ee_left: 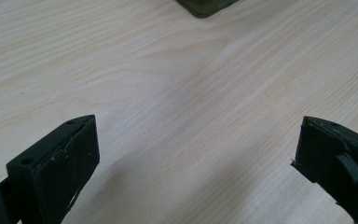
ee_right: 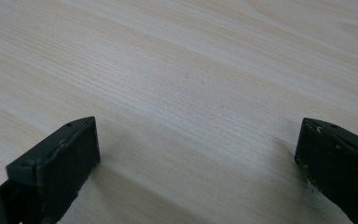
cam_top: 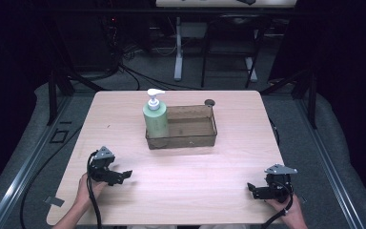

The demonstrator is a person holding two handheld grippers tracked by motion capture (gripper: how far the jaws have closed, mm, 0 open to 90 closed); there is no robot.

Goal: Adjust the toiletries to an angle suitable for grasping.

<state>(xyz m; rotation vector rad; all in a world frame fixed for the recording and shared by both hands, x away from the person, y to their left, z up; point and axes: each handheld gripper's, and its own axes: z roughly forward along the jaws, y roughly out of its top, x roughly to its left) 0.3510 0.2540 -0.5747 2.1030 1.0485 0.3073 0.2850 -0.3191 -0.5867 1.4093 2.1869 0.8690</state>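
A green soap bottle (cam_top: 156, 119) with a white pump stands upright in the left end of a clear brown bin (cam_top: 196, 140) at the table's middle. My left gripper (cam_top: 123, 176) rests near the front left of the table, well short of the bin, jaws wide apart and empty. In the left gripper view the gripper (ee_left: 198, 149) faces bare wood, with a corner of the bin (ee_left: 206, 6) at the top edge. My right gripper (cam_top: 253, 189) lies at the front right, also open, and its own view shows the gripper (ee_right: 198, 149) over plain tabletop.
The light wooden table (cam_top: 186, 191) has a small dark round spot (cam_top: 209, 101) behind the bin. Black cables trail from both grippers off the front edge. Dark floor, cables and table legs lie beyond the far edge.
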